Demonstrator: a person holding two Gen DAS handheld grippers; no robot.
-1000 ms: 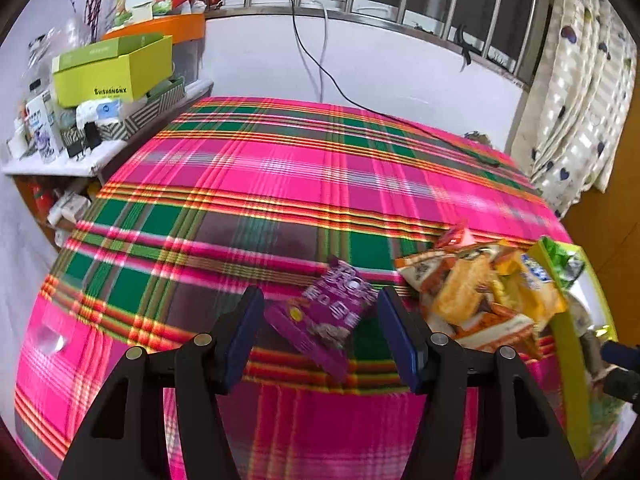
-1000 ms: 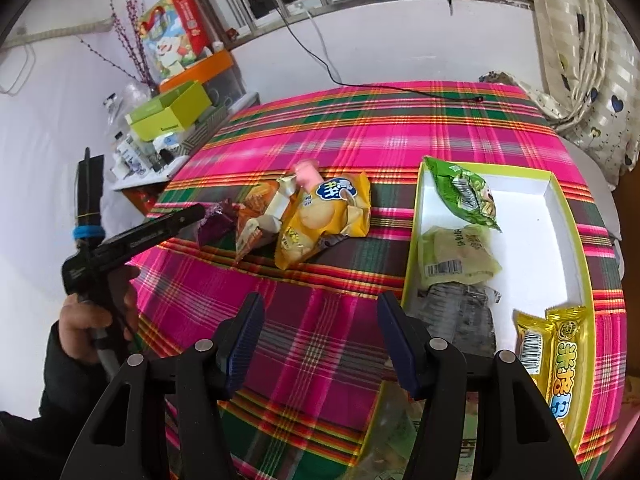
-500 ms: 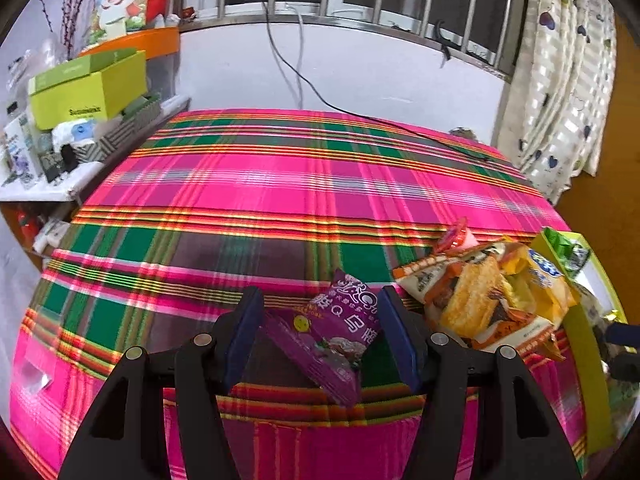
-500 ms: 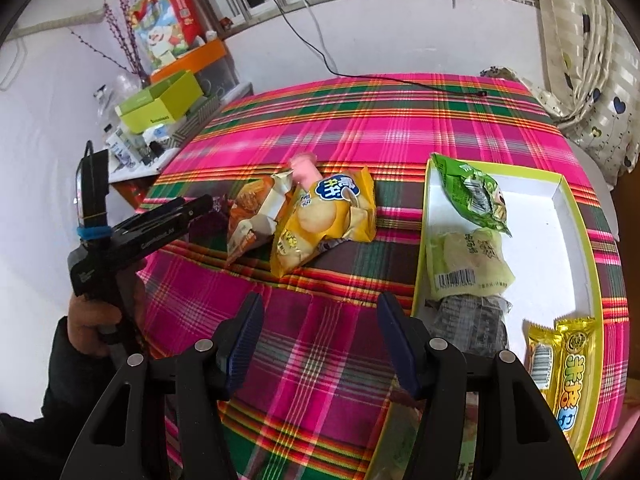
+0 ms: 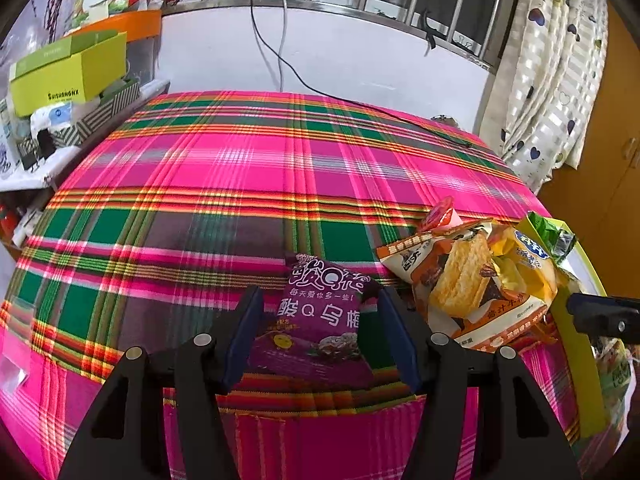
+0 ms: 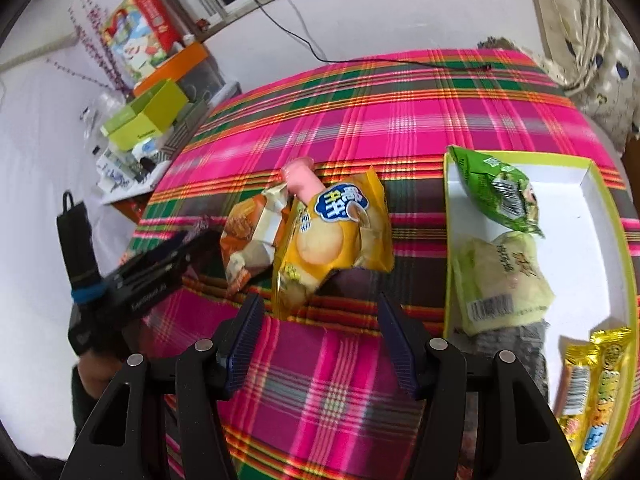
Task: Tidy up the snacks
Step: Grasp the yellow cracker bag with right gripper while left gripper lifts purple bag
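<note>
Purple snack bag [image 5: 320, 320] lies flat at lower centre; orange [image 5: 448, 280] and yellow [image 6: 336, 240] bags overlap at right; green packet [image 6: 498, 192] in white tray [image 6: 592, 248].

The left tool [image 5: 320, 320] has its fingers spread, the purple packet [image 5: 320, 320] lying between them with little room either side. Just to its right a heap of orange and yellow snack bags [image 5: 468, 276] blocks sideways travel. Beyond the packet the plaid surface [image 5: 240, 168] lies bare. The right tool [image 6: 318, 328] faces the yellow bag [image 6: 332, 240]; the box wall [image 6: 448, 240] stands to its right.
</note>
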